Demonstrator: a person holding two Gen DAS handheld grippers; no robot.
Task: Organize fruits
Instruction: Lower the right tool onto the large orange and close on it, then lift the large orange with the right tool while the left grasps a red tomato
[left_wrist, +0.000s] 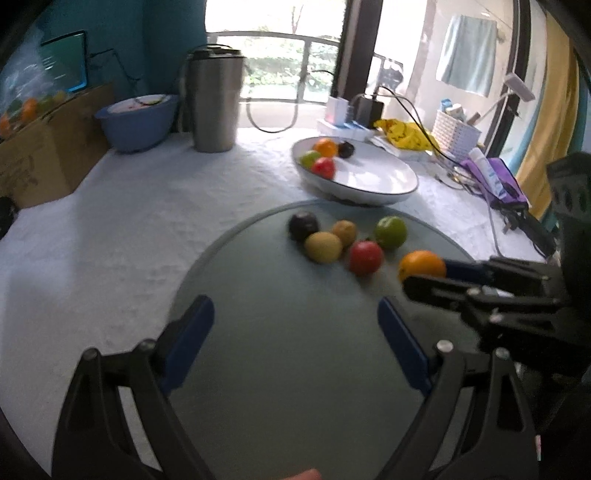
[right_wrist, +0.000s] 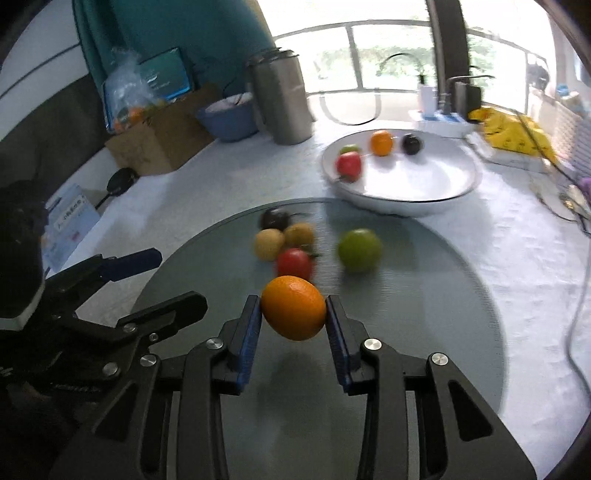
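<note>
My right gripper (right_wrist: 293, 314) is shut on an orange (right_wrist: 293, 308) and holds it just above the round grey glass board (right_wrist: 424, 295); it also shows in the left wrist view (left_wrist: 424, 275). On the board lie a red apple (right_wrist: 294, 263), a green apple (right_wrist: 359, 249), two yellow-brown fruits (right_wrist: 269, 243) and a dark fruit (right_wrist: 274, 218). The white plate (right_wrist: 424, 184) behind holds an orange, a red apple, a green fruit and a dark fruit. My left gripper (left_wrist: 295, 317) is open and empty over the board's near side.
A steel jug (left_wrist: 214, 103), a blue bowl (left_wrist: 136, 122) and a cardboard box (left_wrist: 48, 147) stand at the back left. Cables, a yellow bag (left_wrist: 404, 134), a white basket (left_wrist: 456, 133) and a purple pouch (left_wrist: 495, 177) crowd the right side.
</note>
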